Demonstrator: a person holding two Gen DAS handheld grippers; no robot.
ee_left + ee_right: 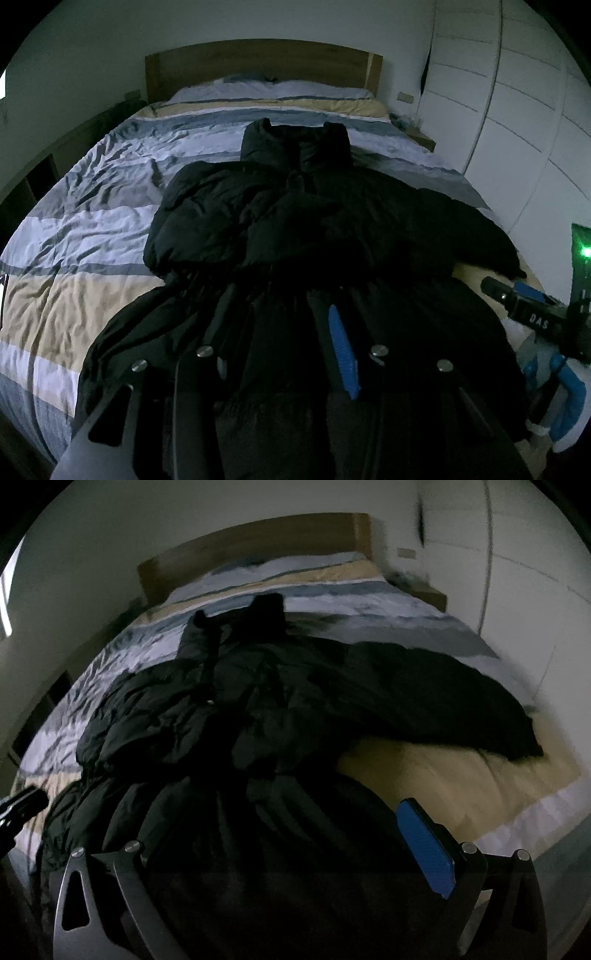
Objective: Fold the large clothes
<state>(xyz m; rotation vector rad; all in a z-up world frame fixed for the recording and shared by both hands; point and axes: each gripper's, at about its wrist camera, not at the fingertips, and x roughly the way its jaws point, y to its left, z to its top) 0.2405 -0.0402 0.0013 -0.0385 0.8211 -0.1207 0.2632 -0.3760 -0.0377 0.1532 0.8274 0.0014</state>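
- While the room is dim, a large black puffy quilted jacket [295,221] lies spread across the middle of a bed covered by a striped duvet in white, grey-blue and pale yellow bands [85,236], its standing collar [295,144] towards the wooden headboard [258,62].
- Nearest the cameras, the jacket's lower part is gathered into folds that run up into both grippers, so the hem sits off the duvet.
- Left gripper [280,332]: black fingers with one blue ribbed pad [341,350] visible; the fingers stand partly apart with bunched black fabric filling the gap, and they appear to pinch it.
- Right gripper [280,849]: seen from its own camera, the fingers stand wide, a blue pad [424,849] on the right one, and a thick mass of jacket fabric lies between them; the left finger is lost in the dark, so whether the pads press on the cloth cannot be told.
- One sleeve [461,709] lies out to the right over a pale yellow band.
- White panelled wardrobe doors [517,110] stand along the right side of the bed.
- At the right edge of the left wrist view, the other gripper's body appears with a green light [585,252], just beside the jacket.
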